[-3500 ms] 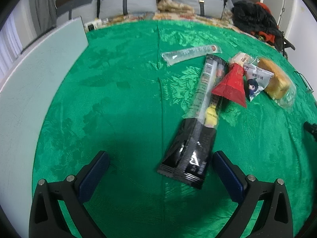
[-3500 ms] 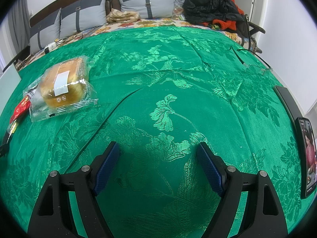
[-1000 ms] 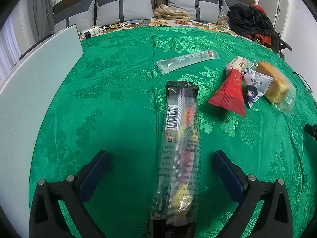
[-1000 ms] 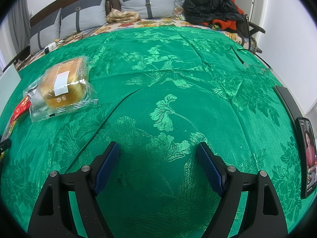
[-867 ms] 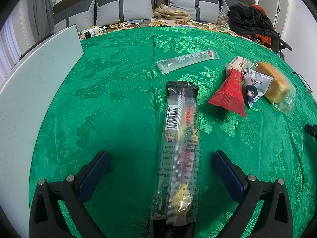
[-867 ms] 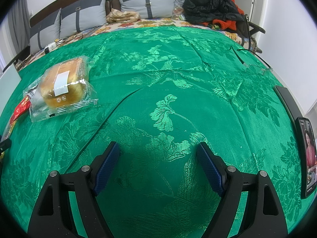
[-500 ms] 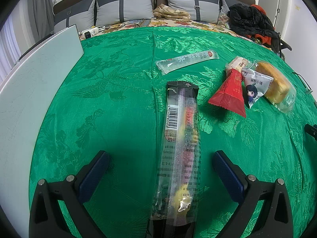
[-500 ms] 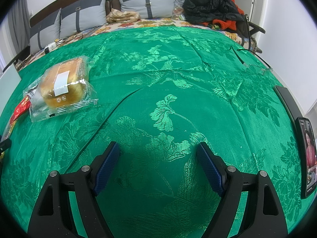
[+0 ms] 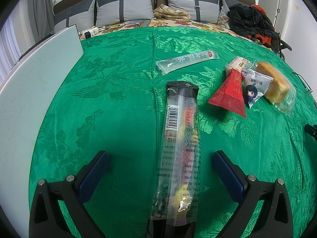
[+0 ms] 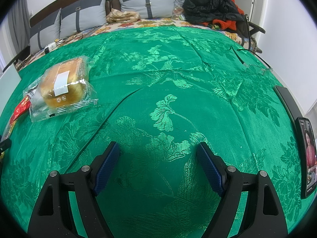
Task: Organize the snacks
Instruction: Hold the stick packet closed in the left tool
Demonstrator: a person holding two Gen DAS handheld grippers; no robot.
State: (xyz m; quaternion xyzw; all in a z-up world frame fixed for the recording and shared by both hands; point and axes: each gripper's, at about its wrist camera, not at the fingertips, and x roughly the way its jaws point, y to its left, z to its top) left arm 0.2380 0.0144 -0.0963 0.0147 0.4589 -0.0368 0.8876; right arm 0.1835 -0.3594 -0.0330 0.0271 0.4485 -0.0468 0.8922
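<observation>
A long clear-and-black snack pack (image 9: 180, 144) lies lengthwise on the green cloth (image 9: 118, 103), running between the wide-apart fingers of my left gripper (image 9: 160, 160), which is open and not touching it. Beyond lie a slim clear stick pack (image 9: 187, 60), a red cone-shaped pack (image 9: 230, 95), a small white pouch with a cartoon figure (image 9: 255, 88) and a wrapped bun (image 9: 277, 85). My right gripper (image 10: 158, 154) hangs open over bare green cloth (image 10: 178, 91). The wrapped bun (image 10: 63, 85) lies far to its left, with the red pack (image 10: 21, 107) at the edge.
A pale grey board (image 9: 35, 91) borders the cloth on the left. A phone (image 10: 308, 154) and a dark strip (image 10: 285, 101) lie at the right edge, glasses (image 10: 255, 65) further back. Cushions (image 9: 122, 10) and a pile of dark clothing (image 9: 249, 23) sit behind.
Over the last second nothing has moved. A few seconds ago the long pack lay slanted against the red pack; now it lies straight between my left fingers.
</observation>
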